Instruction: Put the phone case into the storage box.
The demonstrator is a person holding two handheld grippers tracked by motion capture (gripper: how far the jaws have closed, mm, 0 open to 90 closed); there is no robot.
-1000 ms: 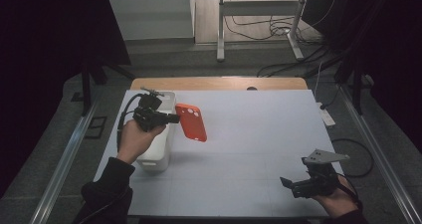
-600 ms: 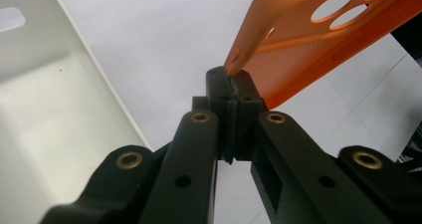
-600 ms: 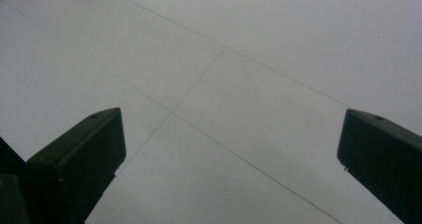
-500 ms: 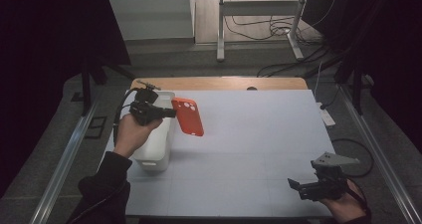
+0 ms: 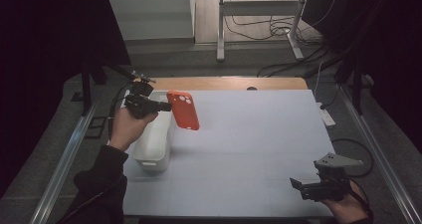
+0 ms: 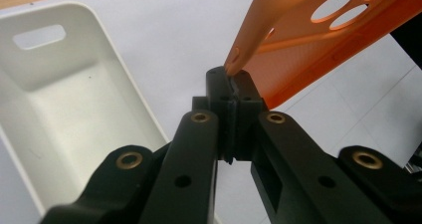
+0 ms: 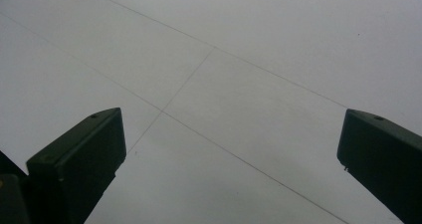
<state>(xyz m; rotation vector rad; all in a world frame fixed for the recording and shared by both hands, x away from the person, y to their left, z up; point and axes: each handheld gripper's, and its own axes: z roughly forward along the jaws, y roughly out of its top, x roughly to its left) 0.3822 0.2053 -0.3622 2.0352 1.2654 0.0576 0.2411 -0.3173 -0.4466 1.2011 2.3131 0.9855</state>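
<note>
Bin on table left; phone case just right, above.

In my left tool view, the orange phone case runs off the top and right edges, so I can't see its full outline. The white bin is cut by the left edge, its near end behind my left tool. From above, my left hand covers part of the bin's rim. My right hand is cut off at the bottom edge.

No readable text, label, brand, number or sign appears on anything.
</note>
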